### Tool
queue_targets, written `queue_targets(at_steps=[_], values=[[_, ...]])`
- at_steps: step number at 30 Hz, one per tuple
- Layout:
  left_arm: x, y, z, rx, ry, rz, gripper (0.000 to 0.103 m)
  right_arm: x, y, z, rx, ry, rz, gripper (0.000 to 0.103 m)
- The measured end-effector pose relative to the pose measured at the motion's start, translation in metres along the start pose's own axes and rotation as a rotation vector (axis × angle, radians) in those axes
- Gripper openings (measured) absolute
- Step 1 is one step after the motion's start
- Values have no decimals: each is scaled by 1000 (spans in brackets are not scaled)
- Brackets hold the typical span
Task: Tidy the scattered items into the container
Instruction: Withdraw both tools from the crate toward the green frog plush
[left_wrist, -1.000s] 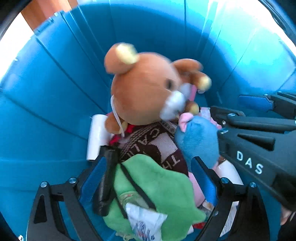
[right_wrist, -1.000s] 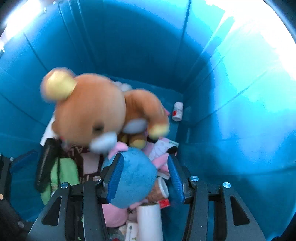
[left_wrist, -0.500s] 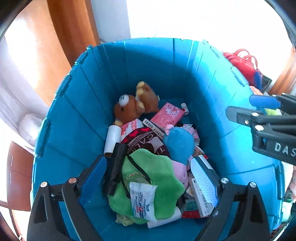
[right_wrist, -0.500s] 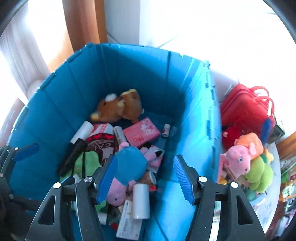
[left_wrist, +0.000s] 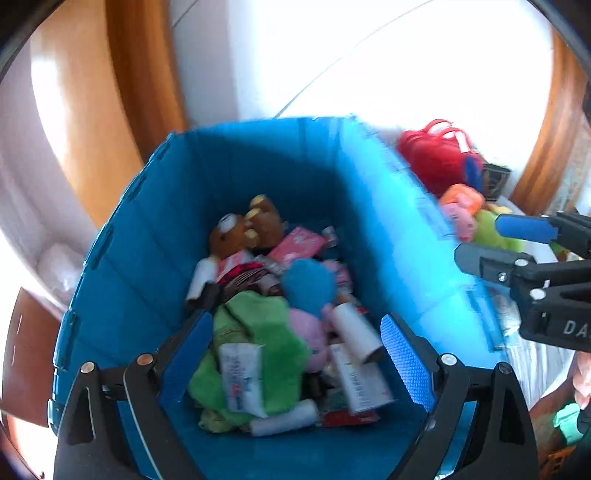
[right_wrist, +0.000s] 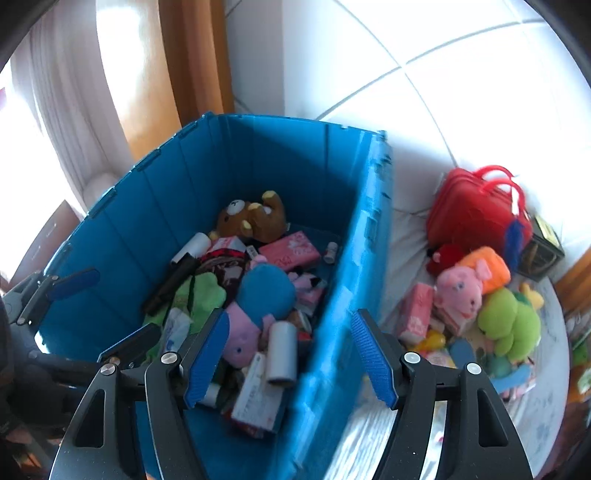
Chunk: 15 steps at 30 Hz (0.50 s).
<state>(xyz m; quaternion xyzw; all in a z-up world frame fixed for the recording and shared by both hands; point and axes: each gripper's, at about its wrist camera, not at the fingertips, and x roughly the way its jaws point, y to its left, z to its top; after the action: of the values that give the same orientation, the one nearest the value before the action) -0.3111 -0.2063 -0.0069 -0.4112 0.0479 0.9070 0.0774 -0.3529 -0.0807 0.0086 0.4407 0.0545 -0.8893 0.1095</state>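
The blue bin (left_wrist: 129, 266) (right_wrist: 362, 236) holds a brown teddy bear (left_wrist: 243, 229) (right_wrist: 251, 219), a green plush (left_wrist: 266, 332), a blue and pink plush (right_wrist: 264, 291), a pink pack (right_wrist: 291, 253), white rolls and boxes. My left gripper (left_wrist: 295, 362) is open and empty above the bin's near side. My right gripper (right_wrist: 291, 354) is open and empty above the bin's right wall; it also shows in the left wrist view (left_wrist: 517, 236). Loose on the white surface right of the bin lie a pink pig plush (right_wrist: 461, 291), a green plush (right_wrist: 509, 325), an orange plush (right_wrist: 491, 266) and a pink pack (right_wrist: 417, 314).
A red bag (right_wrist: 469, 210) stands behind the loose toys, with a dark box (right_wrist: 543, 251) to its right. A wooden post (right_wrist: 195, 66) and a curtain (right_wrist: 66, 92) are behind the bin. White tiled floor (right_wrist: 443, 74) lies beyond.
Both grippers have risen out of the bin and pulled back. The teddy bear, close before the left gripper a second ago, now lies at the bin's far end. The right gripper has shifted right.
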Motion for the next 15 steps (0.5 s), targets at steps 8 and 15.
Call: queue_targets(at_steps=[8,15], values=[[-22,-100,9,48,-73,-101,93,-61,-107,-53,131,-76,-77,75],[-5,-203,19,14,-88,-122,93,-86,-231,-103,190,-90,-136,76]])
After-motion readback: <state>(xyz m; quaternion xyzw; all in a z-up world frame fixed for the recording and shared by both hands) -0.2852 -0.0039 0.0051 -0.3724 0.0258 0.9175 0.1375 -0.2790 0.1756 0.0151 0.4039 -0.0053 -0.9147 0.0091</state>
